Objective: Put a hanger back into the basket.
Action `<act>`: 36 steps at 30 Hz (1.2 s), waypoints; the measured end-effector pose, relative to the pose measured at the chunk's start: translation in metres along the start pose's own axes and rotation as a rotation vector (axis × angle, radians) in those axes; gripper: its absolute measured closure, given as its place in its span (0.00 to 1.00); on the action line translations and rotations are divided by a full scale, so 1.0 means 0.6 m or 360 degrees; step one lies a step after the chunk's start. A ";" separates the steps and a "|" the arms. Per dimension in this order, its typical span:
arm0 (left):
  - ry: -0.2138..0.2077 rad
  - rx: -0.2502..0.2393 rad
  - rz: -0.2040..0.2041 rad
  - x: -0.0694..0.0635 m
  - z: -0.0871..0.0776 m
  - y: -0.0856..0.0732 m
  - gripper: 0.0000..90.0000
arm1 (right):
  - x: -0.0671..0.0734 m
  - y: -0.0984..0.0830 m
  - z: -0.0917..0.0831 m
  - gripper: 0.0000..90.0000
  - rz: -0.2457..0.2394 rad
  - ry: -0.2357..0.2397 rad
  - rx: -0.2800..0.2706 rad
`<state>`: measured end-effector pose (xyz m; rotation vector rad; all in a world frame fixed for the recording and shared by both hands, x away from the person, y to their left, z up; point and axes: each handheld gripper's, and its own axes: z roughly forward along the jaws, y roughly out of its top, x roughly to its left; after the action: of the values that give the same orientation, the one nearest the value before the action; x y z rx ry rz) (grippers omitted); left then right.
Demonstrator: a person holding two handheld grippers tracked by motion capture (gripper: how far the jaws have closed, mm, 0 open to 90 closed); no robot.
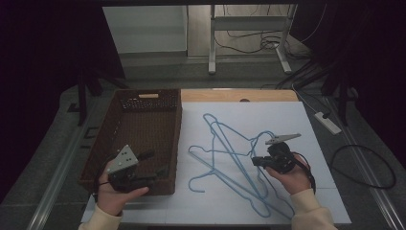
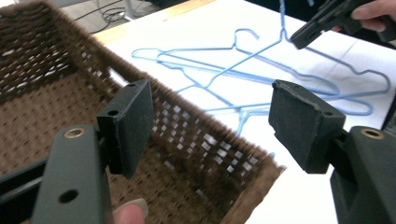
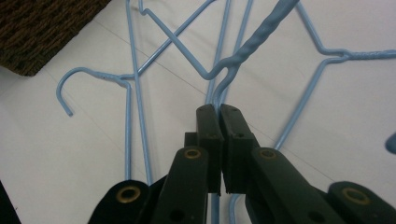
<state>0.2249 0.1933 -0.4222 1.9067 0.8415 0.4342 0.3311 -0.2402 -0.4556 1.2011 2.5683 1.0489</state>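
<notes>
High view. Several blue wire hangers (image 1: 230, 158) lie tangled on the white sheet (image 1: 287, 120) that covers the table, just to the right of a brown woven basket (image 1: 95, 148). The basket holds no hanger. The right gripper (image 1: 257, 161) is down among the tangle near its right side; the left gripper (image 1: 155, 168) hangs over the basket's near right corner, carrying nothing.

Left gripper view. The two black jaws stand wide apart with nothing between them, above the basket's rim (image 2: 196, 109). Beyond the rim the hangers (image 2: 261, 79) rest on the sheet, and the right gripper (image 2: 299, 42) shows at the upper right, at the neck of one of them.

Right gripper view. The jaws are pressed nearly together on the wire of one hanger (image 3: 224, 81), just below its twisted neck (image 3: 261, 30); the other hangers (image 3: 135, 93) lie spread across the sheet beneath, and a corner of the basket (image 3: 37, 32) shows at upper left.

Progress, as judged: the work appears to be moving hangers into the basket. One hanger is gripped but not yet carried over; all remain outside the basket.
</notes>
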 end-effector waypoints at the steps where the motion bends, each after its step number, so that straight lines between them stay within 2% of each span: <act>1: -0.0011 0.0007 0.0013 -0.003 0.005 0.009 0.34 | 0.000 0.000 0.000 0.98 -0.0001 0.0004 -0.0002; 6: -0.0092 0.0053 0.0071 -0.016 0.034 0.044 0.34 | 0.001 -0.001 0.001 0.98 -0.0015 0.0011 0.0005; 8: -0.0143 0.0102 0.0092 -0.018 0.056 0.064 0.33 | 0.002 -0.002 0.002 0.98 -0.0032 0.0027 0.0012; 11: -0.0173 0.0136 0.0106 -0.020 0.071 0.076 0.33 | 0.001 -0.002 0.001 0.98 -0.0027 0.0032 0.0011; 13: -0.0211 0.0174 0.0098 -0.021 0.089 0.086 0.33 | 0.000 -0.003 0.000 0.98 -0.0027 0.0040 0.0010; 17: -0.0257 0.0273 0.0150 -0.031 0.134 0.105 0.33 | 0.000 -0.004 -0.003 0.98 -0.0039 0.0051 0.0002; 19: -0.0294 0.0299 0.0146 -0.034 0.152 0.112 0.33 | 0.000 -0.005 -0.004 0.98 -0.0041 0.0058 -0.0002; 22: -0.0326 0.0334 0.0153 -0.039 0.178 0.120 0.34 | 0.001 -0.006 -0.006 0.98 -0.0043 0.0061 -0.0001; 24: -0.0374 0.0344 0.0118 -0.043 0.197 0.125 0.34 | 0.000 -0.008 -0.007 0.98 -0.0043 0.0059 -0.0004; 25: -0.0374 0.0344 0.0118 -0.043 0.197 0.125 0.34 | 0.000 -0.008 -0.007 0.98 -0.0043 0.0059 -0.0004; 27: -0.0388 0.0365 0.0093 -0.044 0.215 0.126 0.34 | -0.001 -0.008 -0.007 0.98 -0.0042 0.0061 -0.0002; 34: -0.0371 0.0409 0.0091 -0.053 0.246 0.122 0.35 | 0.001 -0.008 -0.007 0.98 -0.0046 0.0059 -0.0001; 36: -0.0390 0.0429 0.0100 -0.061 0.262 0.120 0.36 | 0.001 -0.009 -0.008 0.98 -0.0048 0.0061 -0.0002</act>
<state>0.3225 0.0463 -0.4299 2.1861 0.7062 0.1226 0.3256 -0.2446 -0.4552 1.1490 2.6058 1.0776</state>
